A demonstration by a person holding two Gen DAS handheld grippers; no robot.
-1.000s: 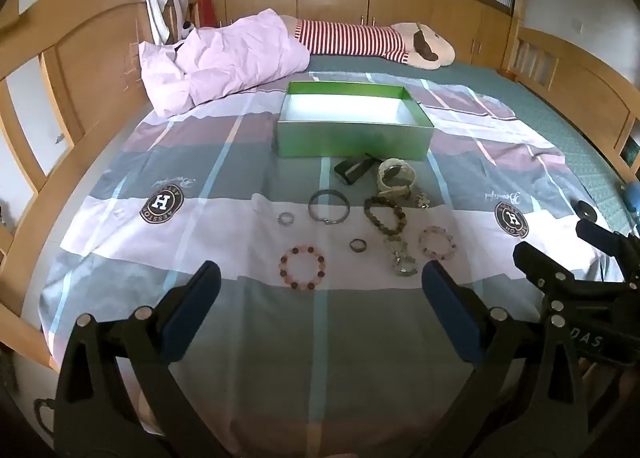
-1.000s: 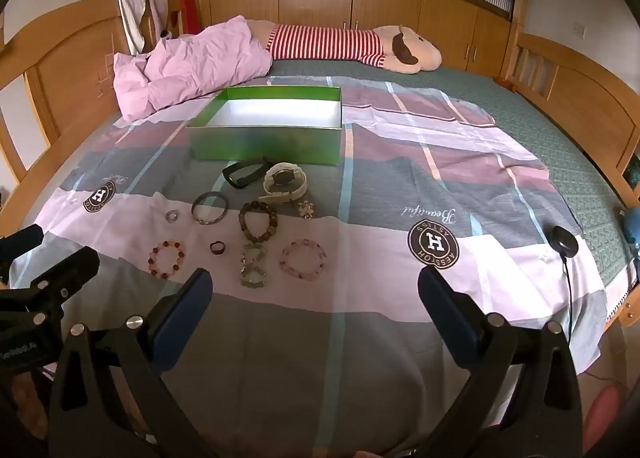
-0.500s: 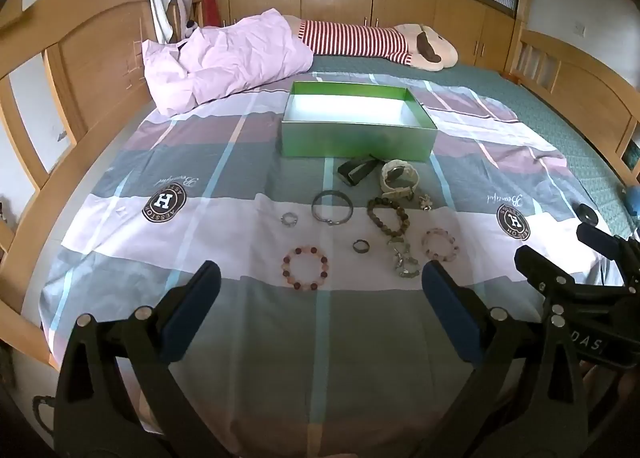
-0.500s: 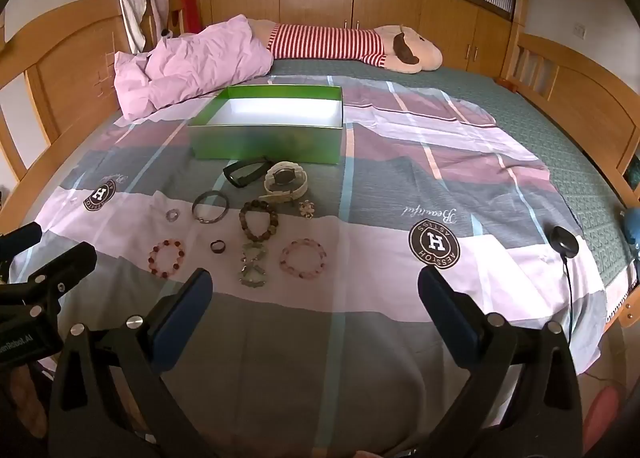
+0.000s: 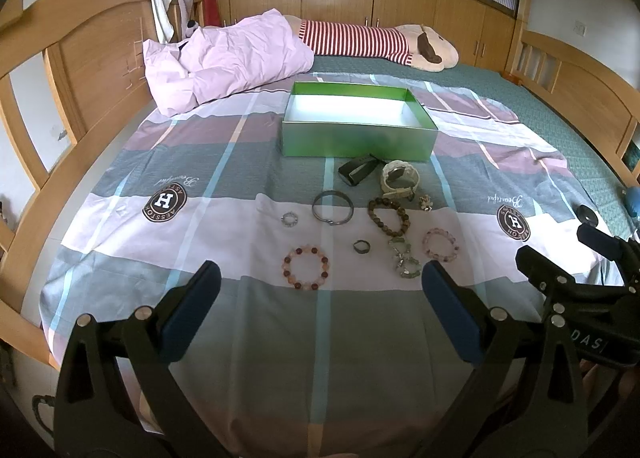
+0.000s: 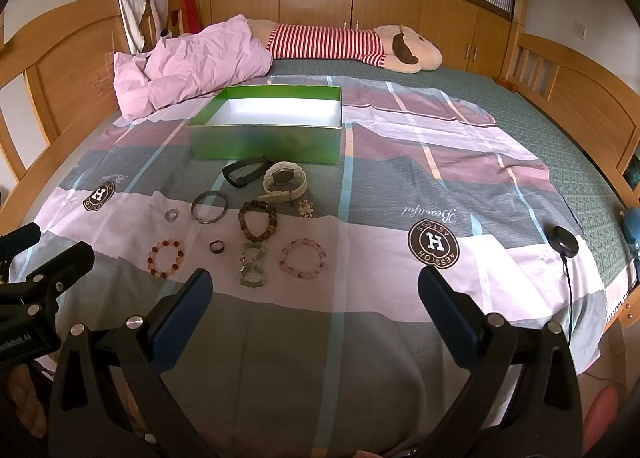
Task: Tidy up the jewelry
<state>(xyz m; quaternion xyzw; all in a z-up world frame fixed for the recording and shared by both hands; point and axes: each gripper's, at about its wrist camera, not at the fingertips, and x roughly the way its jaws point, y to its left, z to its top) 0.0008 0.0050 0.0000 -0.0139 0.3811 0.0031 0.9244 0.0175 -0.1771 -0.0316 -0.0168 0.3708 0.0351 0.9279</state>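
Note:
An open green box [image 5: 356, 134] [image 6: 264, 138] with a white inside stands on the bed. In front of it lie several jewelry pieces: a red bead bracelet [image 5: 306, 267] [image 6: 166, 257], a metal bangle [image 5: 333, 207], a brown bead bracelet [image 5: 389, 216], a pink bead bracelet [image 5: 441, 244] [image 6: 303, 258], a white watch [image 5: 399, 177] [image 6: 285, 180], a black band [image 5: 357, 169] and small rings. My left gripper [image 5: 320, 290] is open and empty, short of the jewelry. My right gripper [image 6: 314, 294] is open and empty, near the pink bracelet.
A plaid sheet [image 5: 240, 162] covers the bed. A pink quilt [image 5: 224, 58] and a striped plush toy [image 5: 372, 44] lie at the back. Wooden bed rails [image 5: 52, 70] run on both sides. A black round device with a cable [image 6: 563, 242] lies at the right.
Both grippers stay open and nearly still; the views have shifted only slightly. Nothing on the bed has moved.

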